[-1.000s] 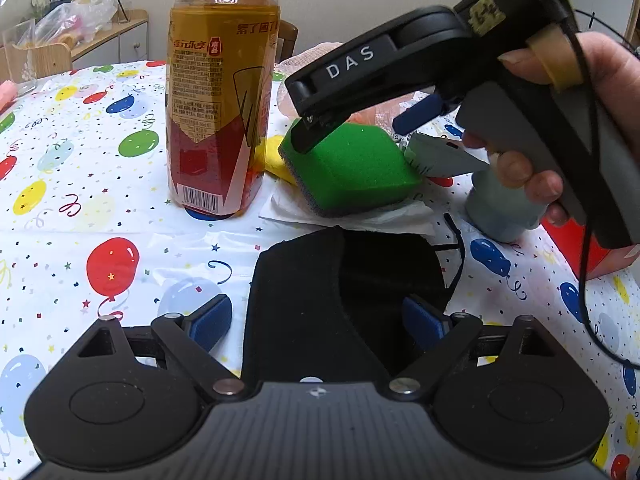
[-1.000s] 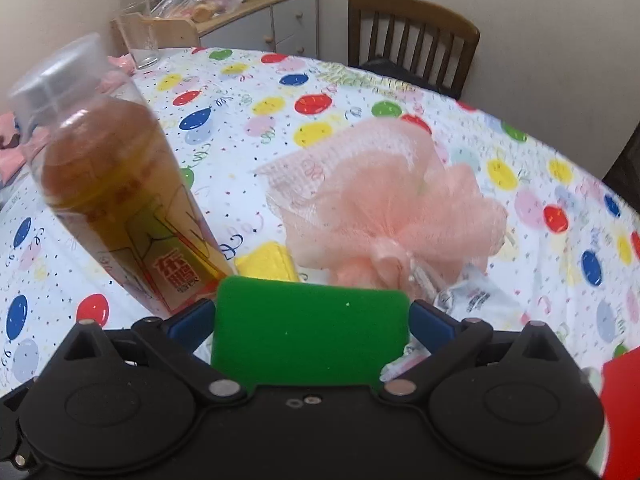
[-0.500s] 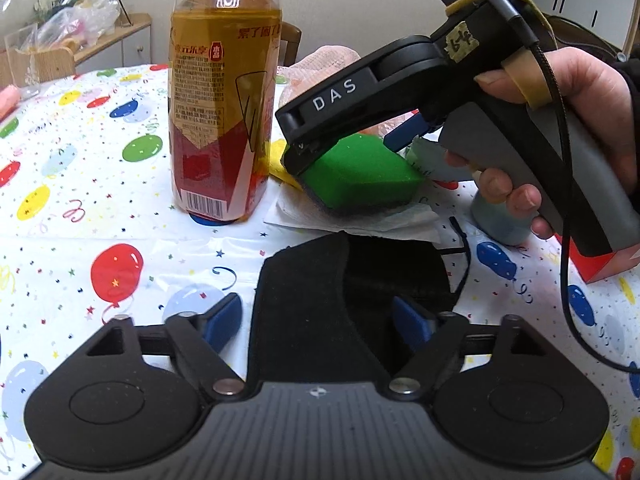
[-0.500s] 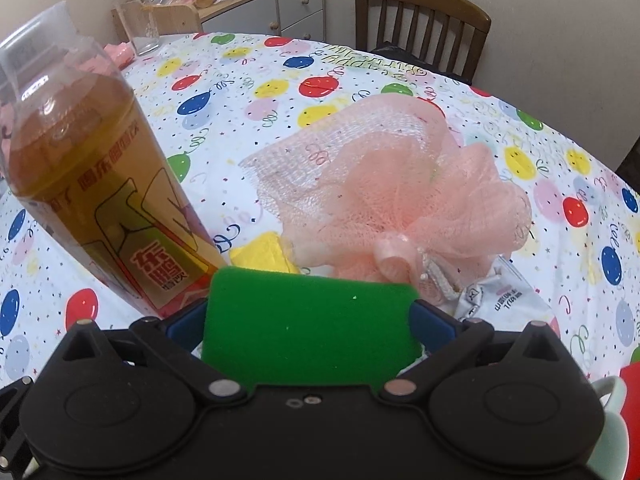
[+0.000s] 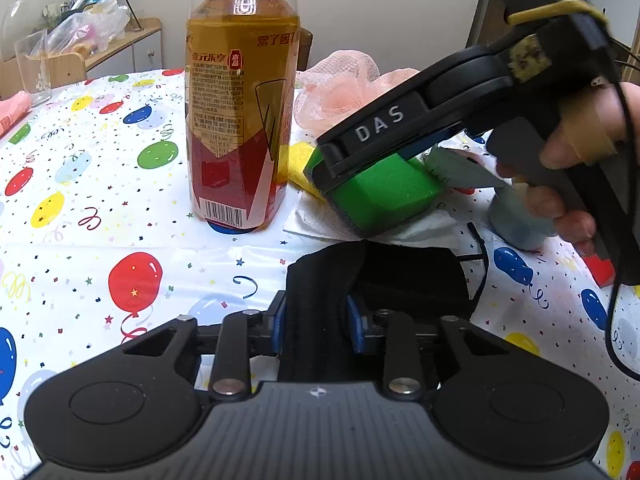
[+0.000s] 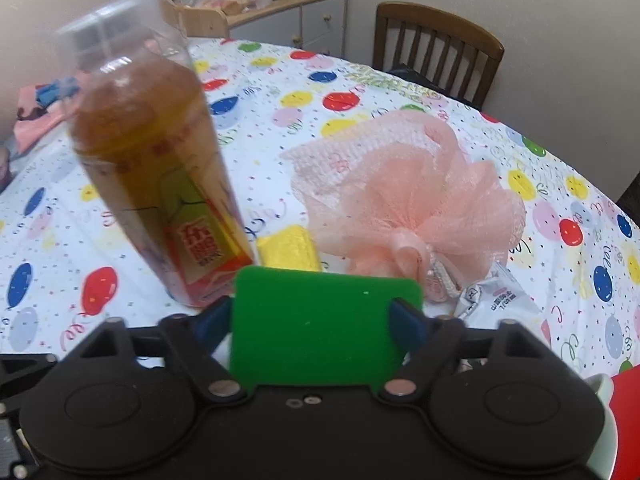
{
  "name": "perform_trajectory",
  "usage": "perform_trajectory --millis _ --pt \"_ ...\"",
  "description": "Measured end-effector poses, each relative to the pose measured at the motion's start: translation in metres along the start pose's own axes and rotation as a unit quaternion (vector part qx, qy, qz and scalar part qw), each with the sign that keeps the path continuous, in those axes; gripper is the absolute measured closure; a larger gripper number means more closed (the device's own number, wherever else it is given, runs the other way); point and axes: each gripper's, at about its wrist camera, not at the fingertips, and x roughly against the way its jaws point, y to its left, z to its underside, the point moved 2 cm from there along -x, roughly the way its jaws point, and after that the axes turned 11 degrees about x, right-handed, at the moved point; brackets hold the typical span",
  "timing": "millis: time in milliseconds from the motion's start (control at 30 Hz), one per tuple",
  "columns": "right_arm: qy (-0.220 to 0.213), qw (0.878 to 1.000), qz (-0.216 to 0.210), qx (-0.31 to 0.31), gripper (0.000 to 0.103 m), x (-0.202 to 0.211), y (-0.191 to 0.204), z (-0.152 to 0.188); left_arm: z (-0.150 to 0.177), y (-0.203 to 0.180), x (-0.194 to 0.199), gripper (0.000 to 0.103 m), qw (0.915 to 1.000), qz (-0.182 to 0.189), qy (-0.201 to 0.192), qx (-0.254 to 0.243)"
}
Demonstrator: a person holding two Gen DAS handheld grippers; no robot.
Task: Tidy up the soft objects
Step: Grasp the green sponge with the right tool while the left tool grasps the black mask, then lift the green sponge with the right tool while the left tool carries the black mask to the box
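My left gripper (image 5: pixel 316 320) is shut on the near edge of a black face mask (image 5: pixel 400 276) that lies on the balloon-print tablecloth. My right gripper (image 6: pixel 320 312) is shut on a green sponge (image 6: pixel 320 320); in the left wrist view the sponge (image 5: pixel 380 192) hangs just above a white tissue (image 5: pixel 400 228). A pink mesh bath pouf (image 6: pixel 412 200) and a yellow sponge (image 6: pixel 288 248) lie behind the green sponge.
A tall bottle of amber drink (image 5: pixel 240 120) stands left of the sponges. A silver foil packet (image 6: pixel 492 300) lies beside the pouf. A pale blue cup (image 5: pixel 516 220) and a red box (image 5: pixel 600 272) sit at the right. A wooden chair (image 6: pixel 436 56) stands beyond the table.
My left gripper has closed on the black mask's edge. My right gripper has lifted the green sponge slightly and tilted it.
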Motion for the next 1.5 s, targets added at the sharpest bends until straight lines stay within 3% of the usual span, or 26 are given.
perform_trajectory --millis 233,633,900,1100,1500 --pt "-0.013 0.999 -0.015 0.026 0.058 0.021 0.013 0.004 0.0 0.004 0.002 0.08 0.9999 0.006 0.003 0.01" --pt "-0.034 0.996 -0.014 0.081 0.082 0.067 0.031 0.023 0.001 0.01 0.011 0.086 0.9995 0.016 0.003 0.026" --pt "-0.065 0.995 -0.014 0.073 0.087 0.103 0.04 0.026 -0.002 0.014 0.028 0.086 0.9991 0.02 -0.008 0.037" --pt "-0.067 0.992 -0.022 0.102 0.087 0.133 0.052 0.047 0.001 0.021 0.042 0.086 0.9989 0.016 -0.012 0.042" --pt "-0.106 0.993 0.0 0.055 0.087 0.193 0.045 0.075 -0.013 0.017 0.091 0.086 0.9967 0.032 -0.05 0.055"
